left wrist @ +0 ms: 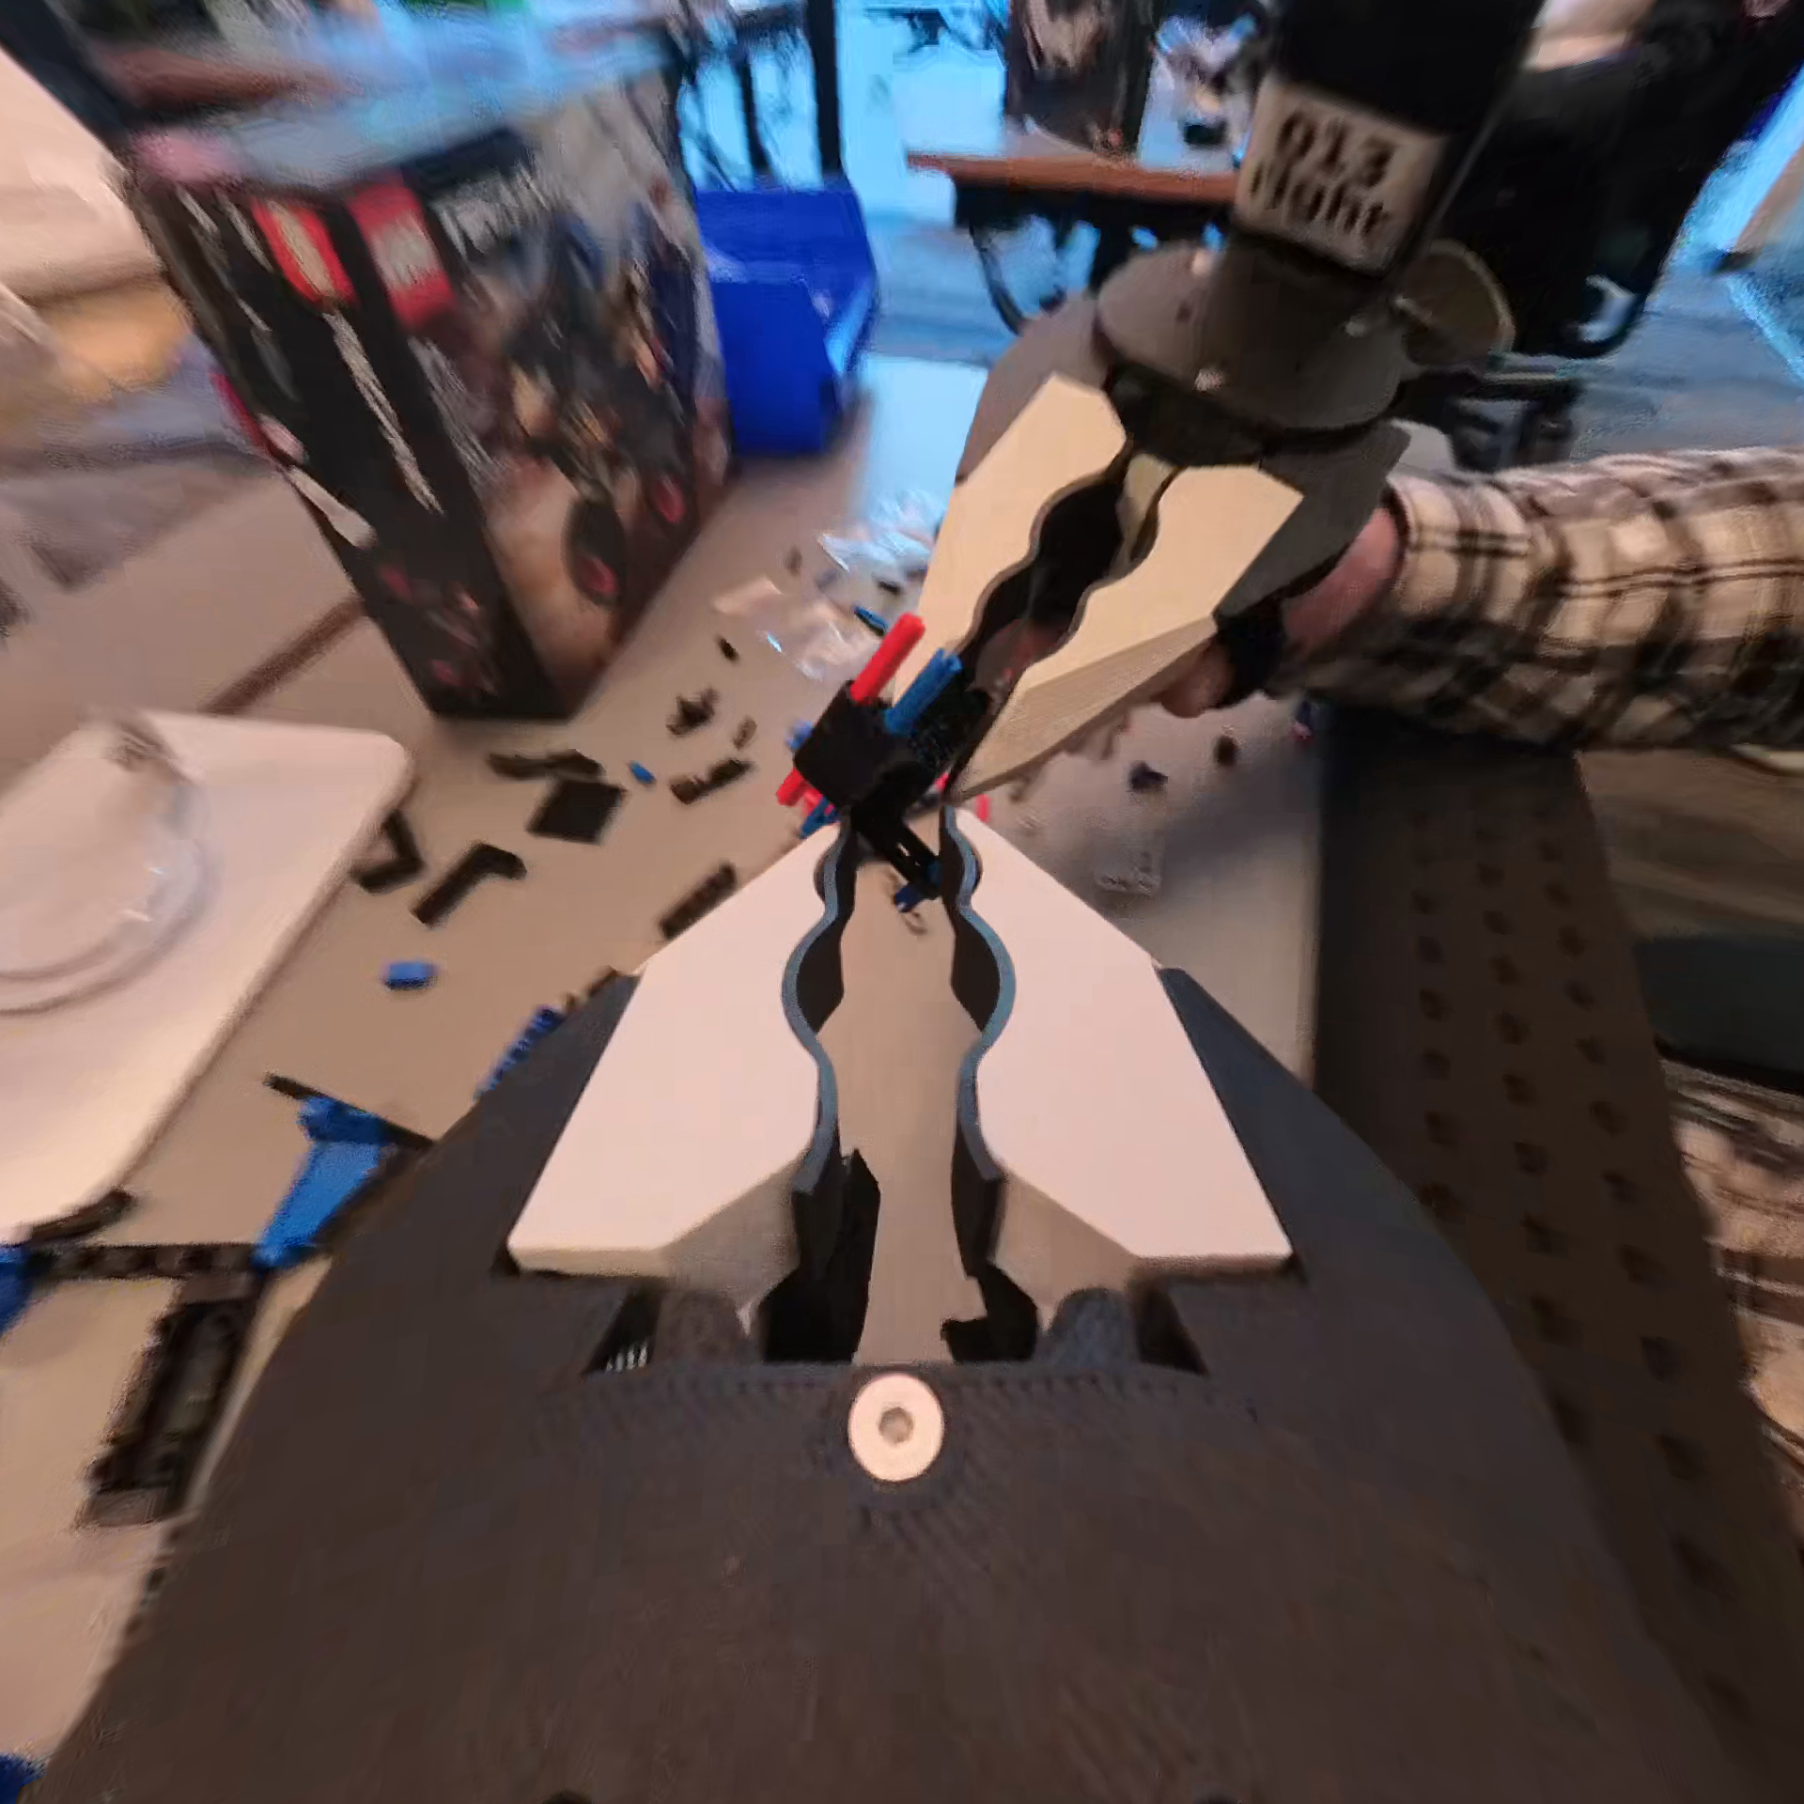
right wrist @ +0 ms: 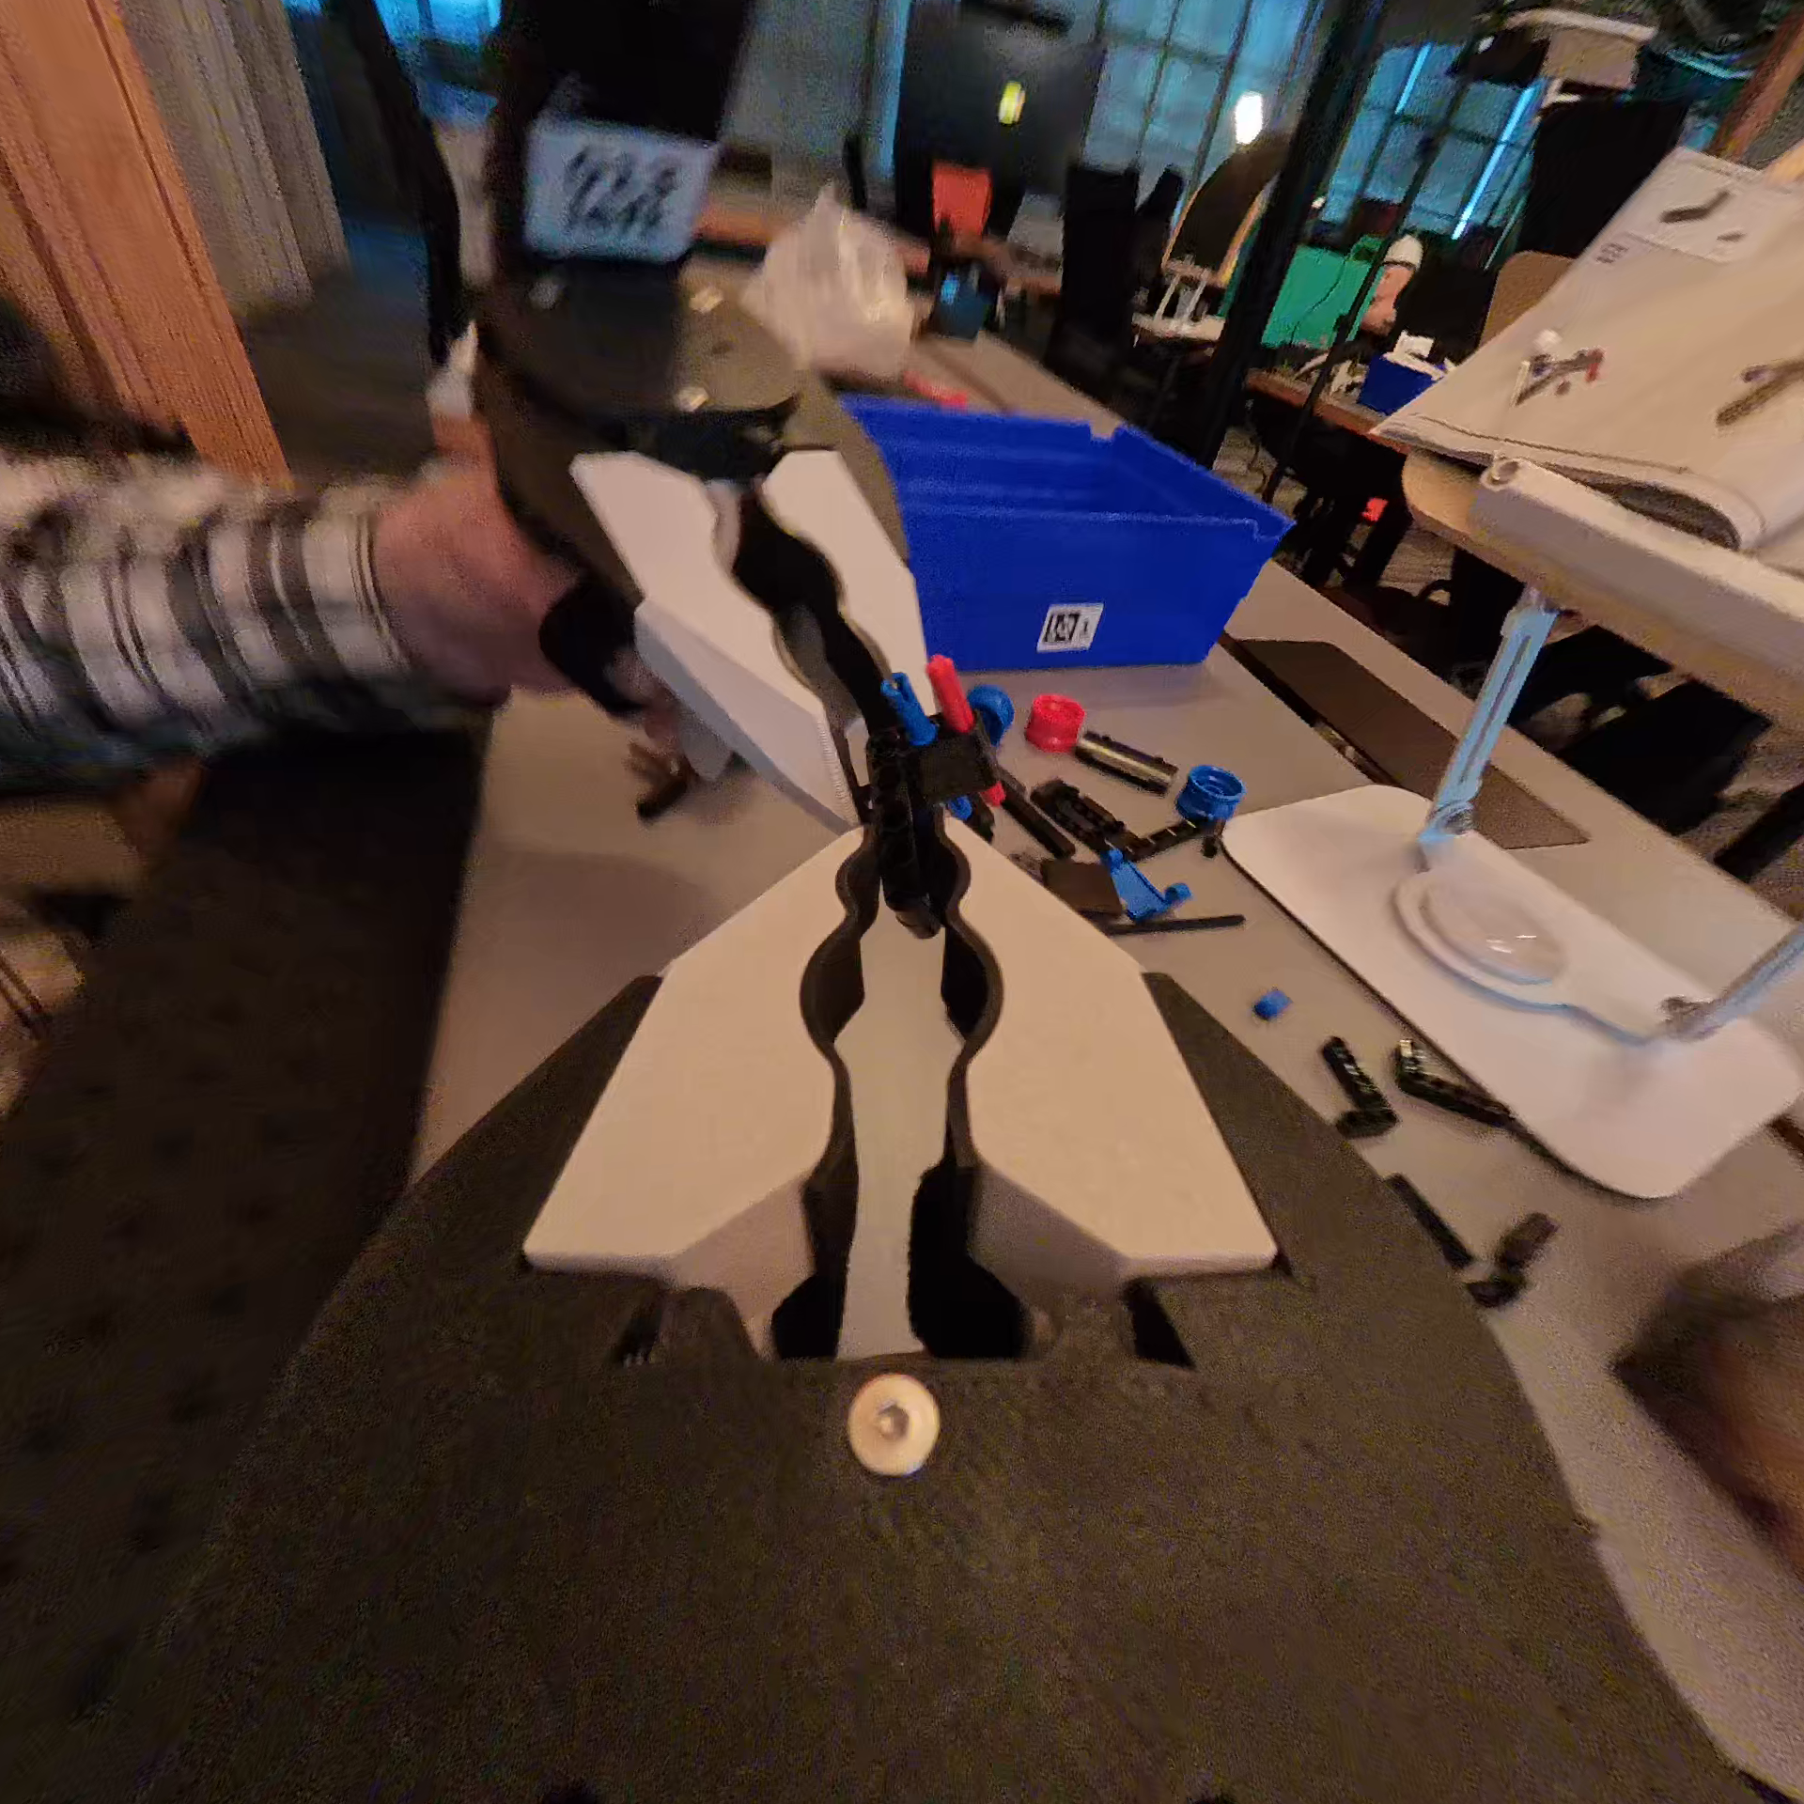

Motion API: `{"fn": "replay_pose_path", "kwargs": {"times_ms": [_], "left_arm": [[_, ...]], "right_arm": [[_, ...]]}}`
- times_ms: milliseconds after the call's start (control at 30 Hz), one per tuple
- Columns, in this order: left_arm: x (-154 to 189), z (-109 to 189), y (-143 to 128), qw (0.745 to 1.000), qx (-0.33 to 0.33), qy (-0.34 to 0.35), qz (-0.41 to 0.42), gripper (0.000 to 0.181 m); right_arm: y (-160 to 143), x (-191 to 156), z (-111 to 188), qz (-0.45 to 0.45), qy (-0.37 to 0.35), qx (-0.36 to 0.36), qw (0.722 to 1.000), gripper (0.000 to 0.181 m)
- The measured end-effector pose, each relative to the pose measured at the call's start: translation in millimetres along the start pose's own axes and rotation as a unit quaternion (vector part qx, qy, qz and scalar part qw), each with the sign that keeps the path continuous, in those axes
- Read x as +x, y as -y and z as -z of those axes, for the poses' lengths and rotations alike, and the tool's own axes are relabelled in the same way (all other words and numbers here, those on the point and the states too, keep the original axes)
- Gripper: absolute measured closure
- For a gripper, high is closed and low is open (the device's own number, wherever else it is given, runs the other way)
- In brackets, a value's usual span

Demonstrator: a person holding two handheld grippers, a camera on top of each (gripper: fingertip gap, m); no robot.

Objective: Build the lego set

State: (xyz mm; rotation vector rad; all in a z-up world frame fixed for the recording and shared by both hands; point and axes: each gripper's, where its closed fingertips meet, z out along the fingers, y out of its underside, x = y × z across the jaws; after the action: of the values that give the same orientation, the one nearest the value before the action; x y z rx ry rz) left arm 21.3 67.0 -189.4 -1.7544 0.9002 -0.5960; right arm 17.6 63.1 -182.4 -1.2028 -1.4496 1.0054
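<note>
A: Start nearest you. Your left gripper (left wrist: pixel 893 849) is clenched on the black beam sticking out of the small lego assembly (left wrist: pixel 879 742), and only its fingertips have it. That is a thin hold.

B: And the right gripper (right wrist: pixel 903 879)?

A: It is pinched on the same assembly, lower on the black stalk. So both tools hold one piece in the air above the table (right wrist: pixel 605 937), and their tips nearly touch. If you twist one wrist against the other, I think the beam could pop off its pins or slip out.

B: What about the pins?

A: The red pin (left wrist: pixel 886 662) and the blue pin (left wrist: pixel 922 691) stand proud of the black block. Push at an angle and one may fall out.

B: Where would it fall?

A: Among the loose black pieces (left wrist: pixel 576 810) scattered just beyond, where a small dark part is hard to spot again. Farther on, the lego box (left wrist: pixel 469 430) stands upright and the blue bin (right wrist: pixel 1064 537) sits behind it, well apart from your work. Both views are blurred, so I cannot tell how firmly the pins are seated.
</note>
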Motion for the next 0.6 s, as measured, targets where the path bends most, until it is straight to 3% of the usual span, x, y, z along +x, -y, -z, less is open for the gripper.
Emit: {"fn": "replay_pose_path", "kwargs": {"times_ms": [133, 233, 367, 467, 600], "left_arm": [[-7, 2, 7, 0.992, 0.003, 0.089, -0.088, 0.167], [-10, 5, 12, 0.987, 0.008, 0.118, -0.107, 0.155], [-10, 3, 12, 0.98, 0.001, 0.144, -0.138, 0.16], [-6, 6, 12, 0.98, 0.006, 0.142, -0.136, 0.148], [-5, 0, 8, 0.984, 0.001, 0.135, -0.119, 0.155]], "right_arm": [[6, 6, 0, -0.057, -0.001, 0.036, 0.998, 0.173], [7, 7, 1, -0.101, 0.01, 0.054, 0.993, 0.176], [9, 9, 2, -0.105, -0.002, 0.061, 0.993, 0.176], [10, 12, 2, -0.118, -0.014, 0.069, 0.991, 0.176], [15, 14, 5, -0.109, -0.029, 0.085, 0.99, 0.176]]}}
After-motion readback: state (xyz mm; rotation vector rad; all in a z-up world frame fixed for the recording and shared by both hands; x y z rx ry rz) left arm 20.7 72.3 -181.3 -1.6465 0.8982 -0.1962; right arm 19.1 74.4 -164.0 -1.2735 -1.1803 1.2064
